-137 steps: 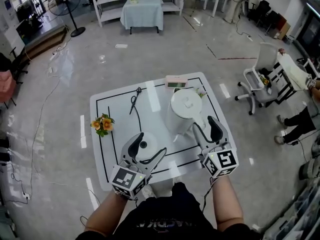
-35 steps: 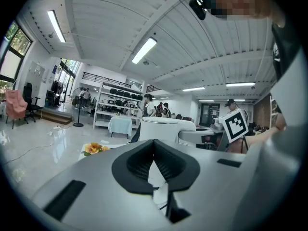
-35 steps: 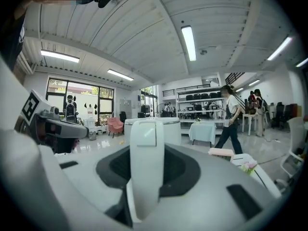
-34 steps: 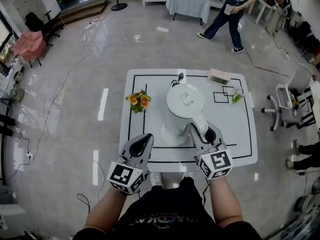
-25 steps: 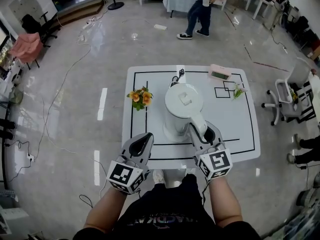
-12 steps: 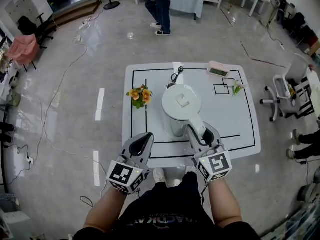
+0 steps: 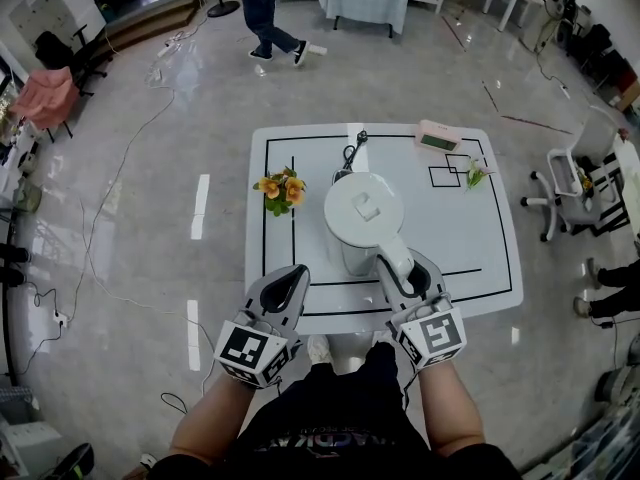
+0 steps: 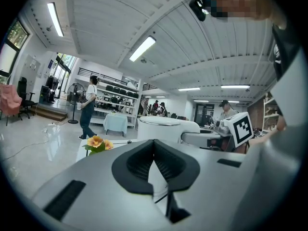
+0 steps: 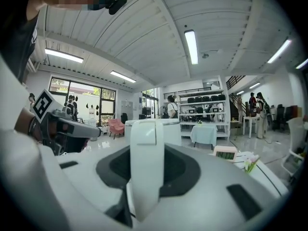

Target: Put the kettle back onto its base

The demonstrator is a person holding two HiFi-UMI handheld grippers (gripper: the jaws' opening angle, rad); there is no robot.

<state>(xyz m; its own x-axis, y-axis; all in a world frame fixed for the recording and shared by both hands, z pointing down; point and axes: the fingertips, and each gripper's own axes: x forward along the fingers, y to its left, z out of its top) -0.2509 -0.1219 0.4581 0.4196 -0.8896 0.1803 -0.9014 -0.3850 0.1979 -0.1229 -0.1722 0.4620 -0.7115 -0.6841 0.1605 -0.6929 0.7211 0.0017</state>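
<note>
The white kettle [image 7: 361, 216] stands upright at the middle of the white table [image 7: 470, 258], lid on. Its handle [image 7: 393, 255] points toward me. My right gripper [image 7: 404, 270] is shut on that handle; in the right gripper view the handle [image 9: 144, 172] fills the gap between the jaws of the right gripper [image 9: 147, 153]. The base is hidden below the kettle, so I cannot tell how the kettle sits on it. My left gripper [image 7: 293, 275] hovers at the table's front edge, left of the kettle, shut and empty. In the left gripper view the left gripper [image 8: 154, 146] has the kettle [image 8: 163, 128] beyond it.
Orange flowers [image 7: 281, 190] lie left of the kettle, scissors [image 7: 348, 153] behind it. A pink clock [image 7: 438, 140] and a small sprig [image 7: 474, 175] sit at the back right. A person [image 7: 262, 8] walks on the floor beyond. An office chair [image 7: 568, 188] stands to the right.
The kettle, once at the right, now stands mid-table with my right gripper on its handle; my left gripper has shut. In the last second only the person behind walked left.
</note>
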